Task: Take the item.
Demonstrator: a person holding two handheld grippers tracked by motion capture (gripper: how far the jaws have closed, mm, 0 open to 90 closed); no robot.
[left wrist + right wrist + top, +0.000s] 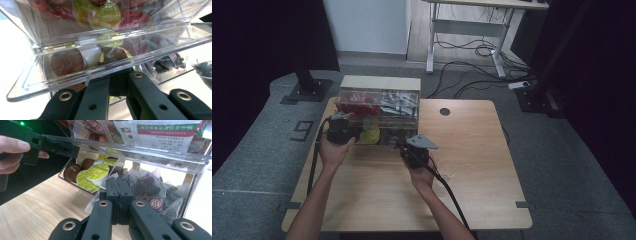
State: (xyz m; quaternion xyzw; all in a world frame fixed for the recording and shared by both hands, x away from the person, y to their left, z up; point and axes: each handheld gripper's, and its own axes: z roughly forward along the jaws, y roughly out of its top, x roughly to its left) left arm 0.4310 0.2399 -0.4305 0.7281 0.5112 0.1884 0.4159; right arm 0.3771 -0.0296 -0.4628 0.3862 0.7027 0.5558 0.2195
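Right fingers [119, 185]: clenched together on the edge of a clear tea bag [146, 183], at the open front of the clear organiser [379, 107], in its lower right compartment.
Left fingers [119, 83]: pressed shut, tips under the organiser's raised flap [75, 75], in front of the lower left compartment; we cannot tell whether they pinch anything.
Right gripper [416, 150]: we hold it just in front of the organiser's lower right corner.
Left gripper [341, 129]: we hold it against the organiser's left front.
Tea bags: a loose heap of see-through sachets in the organiser's lower right compartment, the gripped one at the front of the pile.
Capsules [93, 173]: green-lidded and brown ones, in the compartment left of the tea bags.
Organiser: stands at the far left of the table [462, 165], packets in its upper tier.
Risk, snag: the thin sachet may tear or drag its neighbours out, since the bags lie tangled.
Risk, flap: if our left hand slips, the flap could drop onto the right fingers.
Risk, shift: a hard pull could slide the light organiser toward us.
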